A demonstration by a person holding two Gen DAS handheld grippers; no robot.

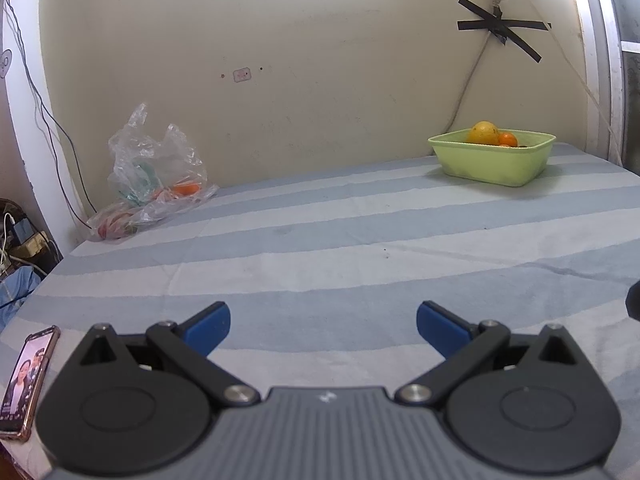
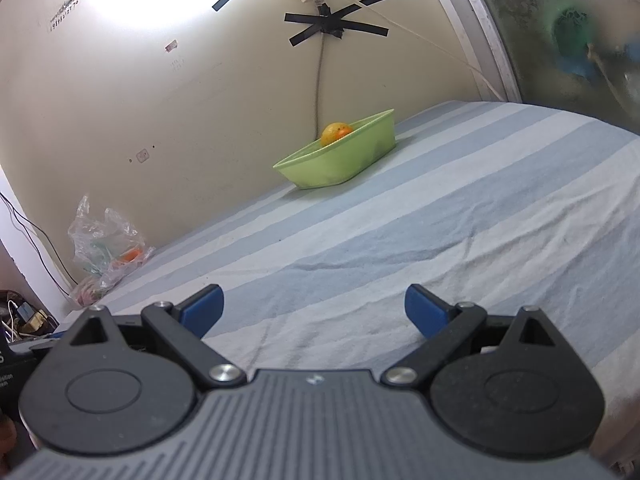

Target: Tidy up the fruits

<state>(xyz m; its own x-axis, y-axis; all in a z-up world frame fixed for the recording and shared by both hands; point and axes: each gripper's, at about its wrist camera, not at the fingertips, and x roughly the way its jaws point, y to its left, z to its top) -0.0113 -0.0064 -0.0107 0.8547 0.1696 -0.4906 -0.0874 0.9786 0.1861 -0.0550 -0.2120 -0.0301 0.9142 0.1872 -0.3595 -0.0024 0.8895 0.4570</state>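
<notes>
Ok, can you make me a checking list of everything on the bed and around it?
Surface: striped sheet, wrinkled, a few dark specks.
Job's things: green tub by the wall holds a yellow fruit and a small orange; clear plastic bag at the far left holds another orange fruit.
Clutter: phone, screen lit, at the sheet's near left edge.
Grippers: left hand-held gripper open, empty; right hand-held gripper open, empty.
Cables: cord runs down the wall behind the tub; wires at far left.
Surroundings: cream wall with black tape cross.
</notes>
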